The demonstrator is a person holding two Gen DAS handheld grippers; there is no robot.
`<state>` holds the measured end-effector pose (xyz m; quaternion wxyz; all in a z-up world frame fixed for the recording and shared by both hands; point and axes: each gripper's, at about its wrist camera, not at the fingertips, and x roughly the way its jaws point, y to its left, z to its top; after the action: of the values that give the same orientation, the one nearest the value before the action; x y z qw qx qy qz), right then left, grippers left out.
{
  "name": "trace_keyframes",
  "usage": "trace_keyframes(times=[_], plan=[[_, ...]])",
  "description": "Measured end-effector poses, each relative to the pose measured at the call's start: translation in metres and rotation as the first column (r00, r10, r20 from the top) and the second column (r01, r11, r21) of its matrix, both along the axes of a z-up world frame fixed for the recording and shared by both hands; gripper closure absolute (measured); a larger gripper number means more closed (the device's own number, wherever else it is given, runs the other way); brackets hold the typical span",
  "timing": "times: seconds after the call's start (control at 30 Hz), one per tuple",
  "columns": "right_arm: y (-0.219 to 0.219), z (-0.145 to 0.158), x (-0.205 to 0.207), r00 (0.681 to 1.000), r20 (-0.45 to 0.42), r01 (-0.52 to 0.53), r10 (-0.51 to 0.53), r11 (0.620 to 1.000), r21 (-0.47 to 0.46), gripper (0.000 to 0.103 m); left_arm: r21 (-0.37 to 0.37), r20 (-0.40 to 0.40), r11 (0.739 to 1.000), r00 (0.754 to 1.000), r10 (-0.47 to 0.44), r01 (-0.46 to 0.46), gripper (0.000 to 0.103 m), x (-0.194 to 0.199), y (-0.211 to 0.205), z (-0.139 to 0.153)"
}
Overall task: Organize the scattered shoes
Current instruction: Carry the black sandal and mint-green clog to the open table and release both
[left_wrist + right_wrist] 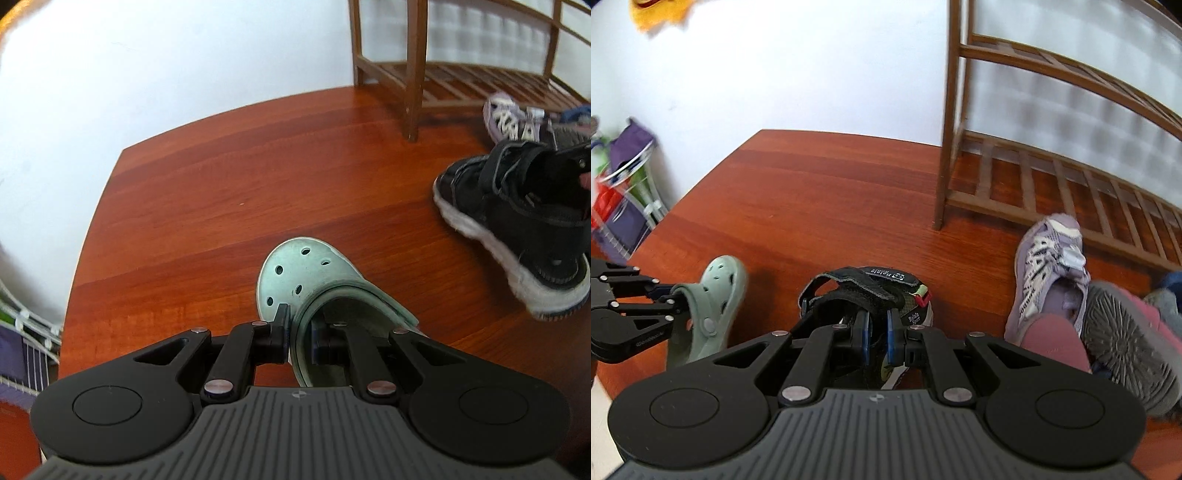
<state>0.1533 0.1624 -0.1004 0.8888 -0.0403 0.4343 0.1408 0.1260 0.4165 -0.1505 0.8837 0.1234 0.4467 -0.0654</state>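
clog lies left of sandal; sneaker right, before rack; all on table.

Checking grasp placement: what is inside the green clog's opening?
One finger of the left gripper sits inside the green clog, clamping its collar against the outer finger. The footbed beyond is hidden.

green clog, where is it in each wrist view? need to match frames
Left wrist: green clog at bottom centre, its rim pinched by the left gripper.
Right wrist: the same clog at lower left, held by that gripper.
Shared landmark: the wooden shoe rack, upper right in both.
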Motion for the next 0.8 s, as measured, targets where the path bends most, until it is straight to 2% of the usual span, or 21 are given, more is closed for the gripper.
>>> trace_keyframes(times=[0.13, 0.37, 0.63, 0.8], plan=[[0.012, -0.012, 0.005, 0.999, -0.003, 0.041, -0.041, 0.999, -0.014, 0.093, 0.036, -0.010, 0.995, 0.996, -0.091, 0.091, 0.091, 0.016, 0.015, -0.012], [0.024, -0.034, 0.016, 0.994, -0.025, 0.106, -0.108, 0.993, -0.050, 0.094, 0.103, -0.014, 0.968, 0.974, -0.228, 0.228, 0.091, 0.045, 0.027, -0.017], [0.021, -0.045, 0.013, 0.988, -0.061, 0.132, -0.139, 0.986, -0.105, 0.096, 0.123, -0.009, 0.960, 0.967, -0.254, 0.253, 0.088, 0.060, 0.037, -0.020], [0.021, -0.046, 0.013, 0.991, -0.064, 0.113, -0.121, 0.986, -0.124, 0.096, 0.113, -0.013, 0.961, 0.968, -0.251, 0.251, 0.077, 0.065, 0.036, -0.022]])
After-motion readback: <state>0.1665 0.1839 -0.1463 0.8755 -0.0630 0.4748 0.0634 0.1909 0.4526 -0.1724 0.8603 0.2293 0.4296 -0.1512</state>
